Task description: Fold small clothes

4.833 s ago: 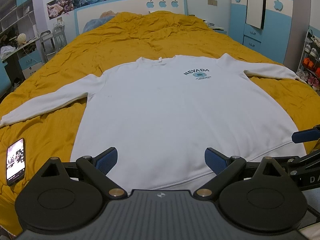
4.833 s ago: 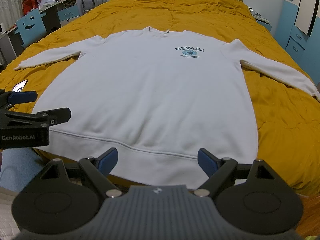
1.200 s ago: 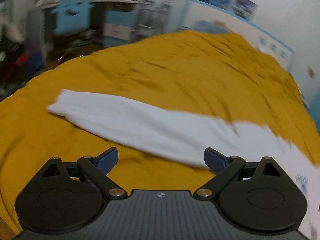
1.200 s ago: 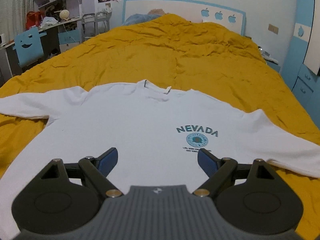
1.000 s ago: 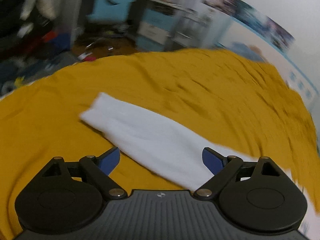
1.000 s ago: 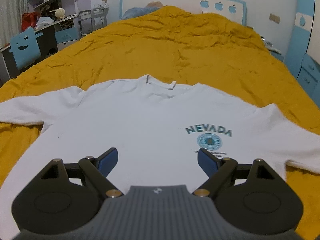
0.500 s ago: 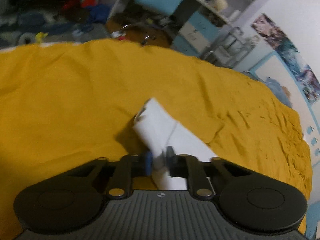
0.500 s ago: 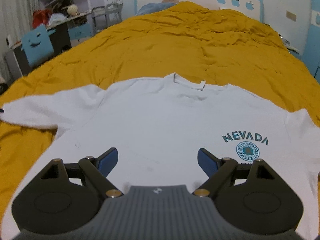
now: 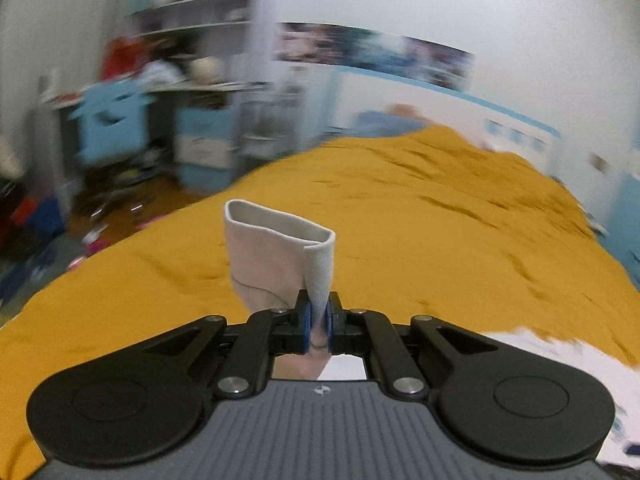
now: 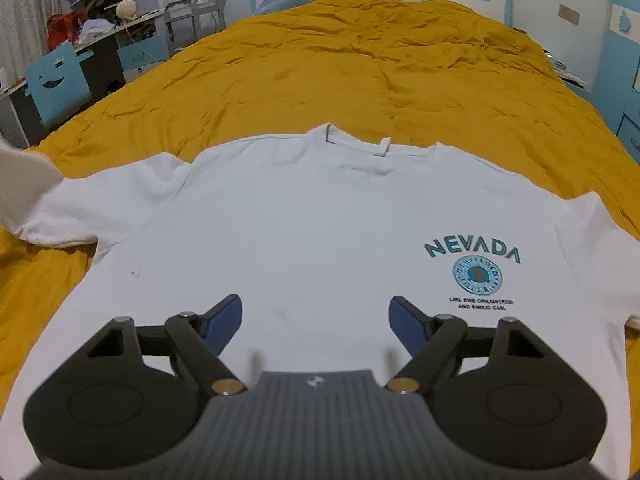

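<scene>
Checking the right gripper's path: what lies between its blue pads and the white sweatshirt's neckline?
In the right wrist view, only the white sweatshirt's plain chest fabric lies between the closing right gripper and the neckline.

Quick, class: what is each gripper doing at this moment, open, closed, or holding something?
Left gripper: shut on the sleeve cuff of the white sweatshirt.
Right gripper: jaws closing, nothing gripped, above the sweatshirt.

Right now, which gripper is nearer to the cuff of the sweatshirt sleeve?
Left. The left gripper has its jaws shut on the sleeve cuff, lifted off the bed. The right gripper hovers over the sweatshirt chest, its jaws closing on nothing.
</scene>
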Demonstrator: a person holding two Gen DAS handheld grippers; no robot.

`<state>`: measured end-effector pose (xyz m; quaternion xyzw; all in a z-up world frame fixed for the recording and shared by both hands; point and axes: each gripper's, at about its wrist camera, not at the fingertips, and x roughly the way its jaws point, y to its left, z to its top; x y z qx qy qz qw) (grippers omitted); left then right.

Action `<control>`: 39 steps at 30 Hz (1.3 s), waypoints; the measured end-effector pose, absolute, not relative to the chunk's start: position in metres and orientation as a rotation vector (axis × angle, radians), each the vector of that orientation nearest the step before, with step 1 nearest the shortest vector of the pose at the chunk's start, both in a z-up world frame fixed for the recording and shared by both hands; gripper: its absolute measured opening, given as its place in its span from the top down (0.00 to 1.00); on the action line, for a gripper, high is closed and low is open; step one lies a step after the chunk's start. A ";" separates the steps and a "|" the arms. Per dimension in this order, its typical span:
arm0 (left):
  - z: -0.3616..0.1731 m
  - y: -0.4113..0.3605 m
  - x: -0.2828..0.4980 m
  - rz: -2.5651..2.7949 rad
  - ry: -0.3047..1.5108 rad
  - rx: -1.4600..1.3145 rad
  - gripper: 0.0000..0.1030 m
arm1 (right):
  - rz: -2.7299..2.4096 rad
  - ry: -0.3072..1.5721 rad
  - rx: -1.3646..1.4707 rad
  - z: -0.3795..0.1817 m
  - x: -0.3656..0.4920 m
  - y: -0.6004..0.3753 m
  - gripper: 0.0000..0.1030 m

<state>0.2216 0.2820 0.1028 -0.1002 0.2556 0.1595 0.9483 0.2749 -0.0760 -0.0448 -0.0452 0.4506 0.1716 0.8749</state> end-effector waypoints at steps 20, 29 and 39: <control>-0.046 0.106 0.303 -0.224 0.993 -0.271 0.73 | 0.282 0.989 0.093 -0.058 0.264 -0.150 0.48; -0.021 0.142 0.267 -0.342 0.877 -0.441 0.33 | 0.362 1.022 0.214 -0.055 0.276 -0.129 0.34; 0.005 0.215 0.251 -0.012 0.818 -0.278 0.31 | 0.397 1.161 0.404 -0.081 0.305 -0.091 0.43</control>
